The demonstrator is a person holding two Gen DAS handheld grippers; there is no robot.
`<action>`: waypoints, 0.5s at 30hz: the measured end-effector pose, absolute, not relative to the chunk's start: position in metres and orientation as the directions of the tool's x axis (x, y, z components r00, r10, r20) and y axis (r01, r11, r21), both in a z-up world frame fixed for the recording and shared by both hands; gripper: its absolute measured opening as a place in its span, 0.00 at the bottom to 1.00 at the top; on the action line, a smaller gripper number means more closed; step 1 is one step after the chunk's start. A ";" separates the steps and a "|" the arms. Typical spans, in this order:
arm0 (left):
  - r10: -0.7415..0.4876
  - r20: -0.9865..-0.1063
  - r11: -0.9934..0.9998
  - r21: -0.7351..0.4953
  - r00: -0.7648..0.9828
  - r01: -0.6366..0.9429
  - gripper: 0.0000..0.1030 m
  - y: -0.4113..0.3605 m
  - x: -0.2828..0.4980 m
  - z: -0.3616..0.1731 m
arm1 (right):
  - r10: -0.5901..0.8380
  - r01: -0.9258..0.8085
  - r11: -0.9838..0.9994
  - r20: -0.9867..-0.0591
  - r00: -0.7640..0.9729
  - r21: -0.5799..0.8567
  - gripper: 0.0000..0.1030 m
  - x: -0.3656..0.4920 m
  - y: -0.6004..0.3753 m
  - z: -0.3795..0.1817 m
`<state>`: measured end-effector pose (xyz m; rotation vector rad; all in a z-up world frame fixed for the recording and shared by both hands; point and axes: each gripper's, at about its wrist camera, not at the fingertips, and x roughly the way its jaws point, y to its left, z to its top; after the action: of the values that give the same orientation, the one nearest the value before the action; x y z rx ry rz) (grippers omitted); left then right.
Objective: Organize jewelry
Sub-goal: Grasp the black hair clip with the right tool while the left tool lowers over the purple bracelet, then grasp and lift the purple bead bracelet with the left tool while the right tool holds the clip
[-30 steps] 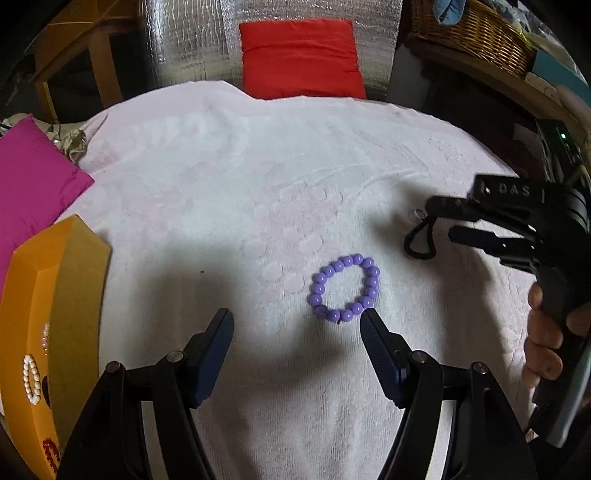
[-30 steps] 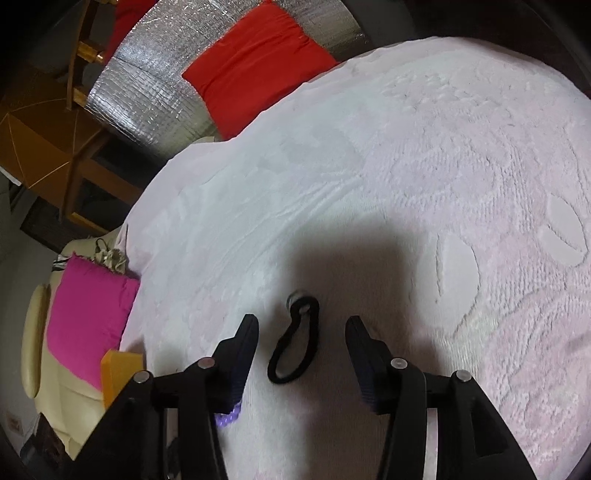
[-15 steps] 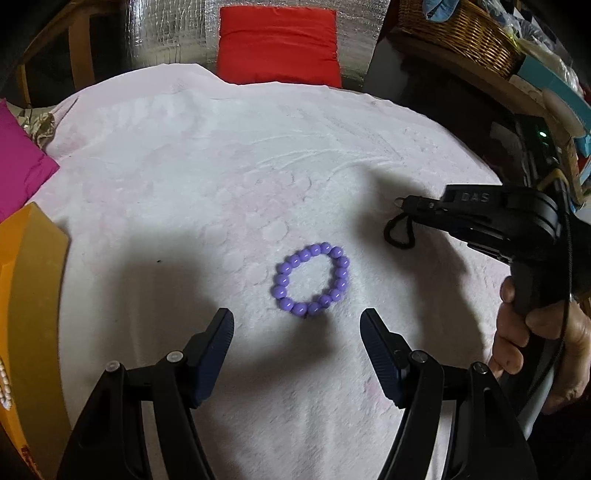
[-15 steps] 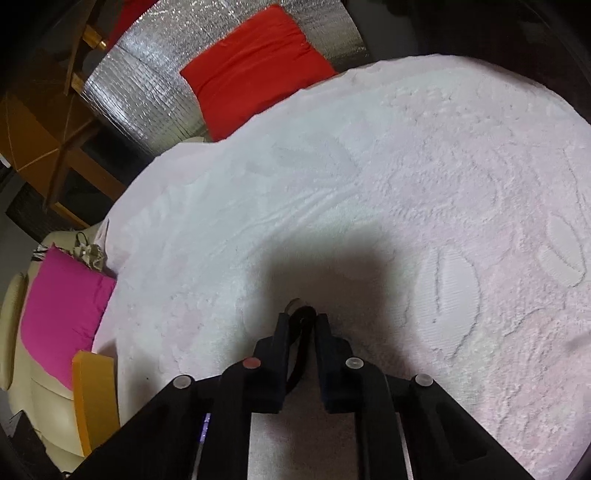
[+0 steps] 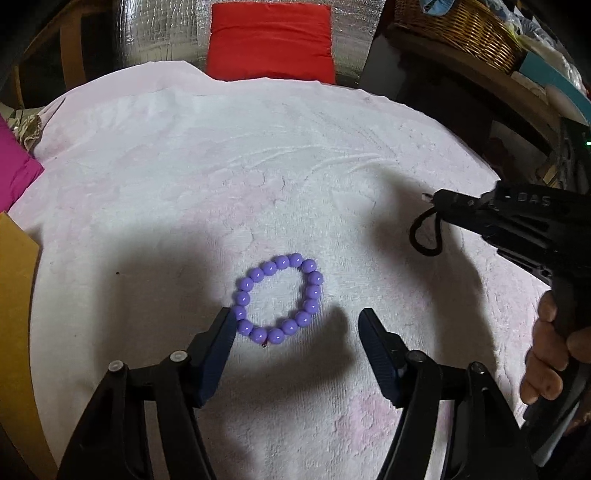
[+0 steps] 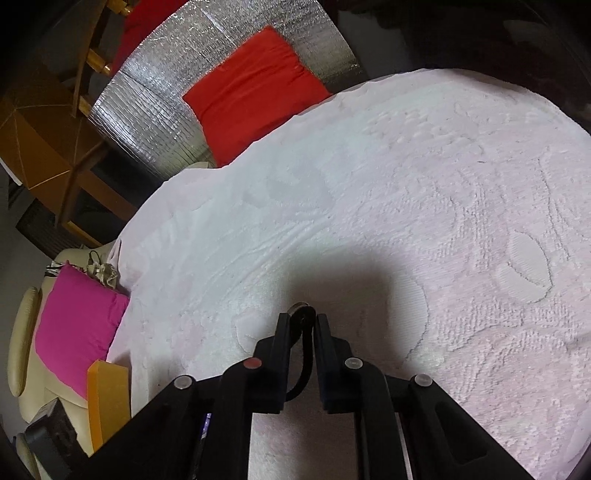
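Left wrist view: the left claw is hanging wide apart over the round purple bead bracelet, which is lying on the pale pink fuzzy blanket. The right claw is pinching a thin black cord loop.

In the right wrist view we see only the top of the black cord loop; its lower part is hidden between the fingers of the right hand-held gripper. A small pale piece at the loop's top is too blurred to name. The orange box is cut off by the left edge, and so is the pink cushion. We cannot make out the things in the wicker basket.
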<state>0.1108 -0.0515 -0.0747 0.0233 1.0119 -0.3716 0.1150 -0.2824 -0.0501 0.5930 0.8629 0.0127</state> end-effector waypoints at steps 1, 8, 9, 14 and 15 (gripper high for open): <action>-0.290 -0.829 0.939 -0.148 0.479 0.312 0.58 -0.052 0.111 -0.075 | 0.243 0.220 0.841 -0.709 0.662 0.495 0.13 0.114 -0.283 -0.049; -0.280 -0.825 0.939 -0.130 0.491 0.318 0.30 -0.059 0.109 -0.076 | 0.243 0.215 0.843 -0.706 0.665 0.493 0.13 0.110 -0.288 -0.047; -0.282 -0.822 0.938 -0.130 0.494 0.320 0.24 -0.060 0.107 -0.076 | 0.242 0.215 0.844 -0.706 0.666 0.492 0.13 0.110 -0.287 -0.047; -0.314 -0.811 0.920 -0.132 0.493 0.368 0.21 -0.065 0.092 -0.069 | 0.240 0.215 0.844 -0.706 0.666 0.490 0.13 0.108 -0.288 -0.046; -0.320 -0.812 0.918 -0.136 0.489 0.373 0.22 -0.065 0.092 -0.068 | 0.241 0.217 0.843 -0.706 0.666 0.492 0.13 0.108 -0.288 -0.046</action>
<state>0.0917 -0.0650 -0.0680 0.0604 0.9725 -0.4210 0.1083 -0.2882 -0.0458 0.5855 0.8550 0.0146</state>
